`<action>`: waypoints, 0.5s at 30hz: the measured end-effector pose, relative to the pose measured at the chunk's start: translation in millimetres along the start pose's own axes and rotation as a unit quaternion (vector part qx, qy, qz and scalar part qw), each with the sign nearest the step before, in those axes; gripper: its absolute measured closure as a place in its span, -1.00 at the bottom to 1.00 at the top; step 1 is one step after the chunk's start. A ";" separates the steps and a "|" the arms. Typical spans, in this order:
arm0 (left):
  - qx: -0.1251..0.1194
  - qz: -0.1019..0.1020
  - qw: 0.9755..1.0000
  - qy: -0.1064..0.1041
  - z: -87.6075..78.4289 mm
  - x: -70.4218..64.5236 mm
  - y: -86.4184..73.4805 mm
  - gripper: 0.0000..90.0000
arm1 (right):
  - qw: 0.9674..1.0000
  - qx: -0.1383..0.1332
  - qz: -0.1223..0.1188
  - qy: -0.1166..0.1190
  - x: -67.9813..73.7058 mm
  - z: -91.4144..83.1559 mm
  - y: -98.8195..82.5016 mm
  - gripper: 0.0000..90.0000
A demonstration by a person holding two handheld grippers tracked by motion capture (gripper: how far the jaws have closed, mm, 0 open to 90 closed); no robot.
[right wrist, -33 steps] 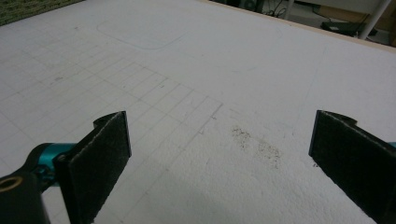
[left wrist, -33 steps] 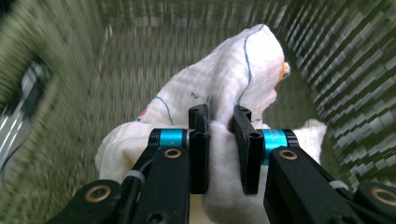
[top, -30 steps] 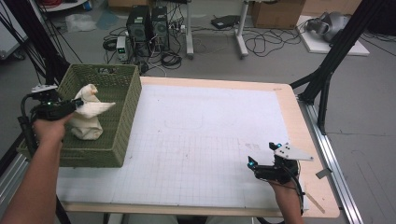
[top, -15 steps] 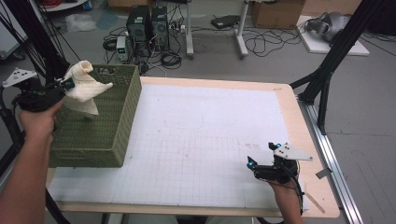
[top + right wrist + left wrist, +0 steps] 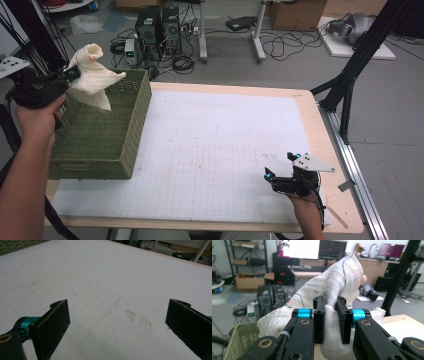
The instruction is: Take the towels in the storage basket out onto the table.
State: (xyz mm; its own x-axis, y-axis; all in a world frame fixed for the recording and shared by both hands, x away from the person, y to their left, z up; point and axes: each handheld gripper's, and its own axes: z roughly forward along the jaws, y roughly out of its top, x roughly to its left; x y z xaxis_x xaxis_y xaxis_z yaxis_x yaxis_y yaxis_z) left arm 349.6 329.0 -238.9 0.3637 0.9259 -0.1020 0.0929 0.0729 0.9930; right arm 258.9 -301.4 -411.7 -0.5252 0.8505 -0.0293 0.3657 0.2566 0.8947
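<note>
A cream-white cloth (image 5: 94, 75) with thin blue stitching hangs in the air above the green woven basket (image 5: 100, 135) at the table's left. My left gripper (image 5: 67, 77) is shut on the cloth; in the left gripper view the cloth (image 5: 332, 287) bulges up between and behind the two black pads (image 5: 319, 315). My right gripper (image 5: 280, 167) rests low near the table's front right, held by a hand. In the right gripper view its jaws stand wide apart over the bare white gridded mat (image 5: 105, 282), with nothing between them.
The white gridded mat (image 5: 225, 150) covers most of the wooden table (image 5: 320, 130). A black frame leg (image 5: 350, 75) stands at the right rear corner. Computers and cables (image 5: 160, 30) lie on the floor behind the table.
My left gripper has lifted the cloth up out of the basket and a little to the left. The right gripper has stayed where it was.
</note>
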 end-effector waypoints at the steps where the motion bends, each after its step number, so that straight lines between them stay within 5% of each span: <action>1: -0.005 0.002 1.000 -0.005 -0.4 -3.2 2.5 0.75 | 1.000 0.002 0.001 0.000 -0.1 0.1 -0.2 -0.89; 15: -0.035 0.035 0.996 -0.071 5.1 -49.0 29.4 0.75 | 1.000 0.001 -0.001 0.001 0.7 -0.7 0.6 -0.89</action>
State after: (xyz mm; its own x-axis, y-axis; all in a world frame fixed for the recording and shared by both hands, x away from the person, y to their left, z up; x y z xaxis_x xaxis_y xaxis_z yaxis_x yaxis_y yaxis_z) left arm 339.2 283.9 -205.0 0.4956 0.8678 -0.0349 0.0003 0.0400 0.9992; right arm 258.2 -301.0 -410.9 -0.5267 0.8495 -0.0300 0.3660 0.2585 0.8940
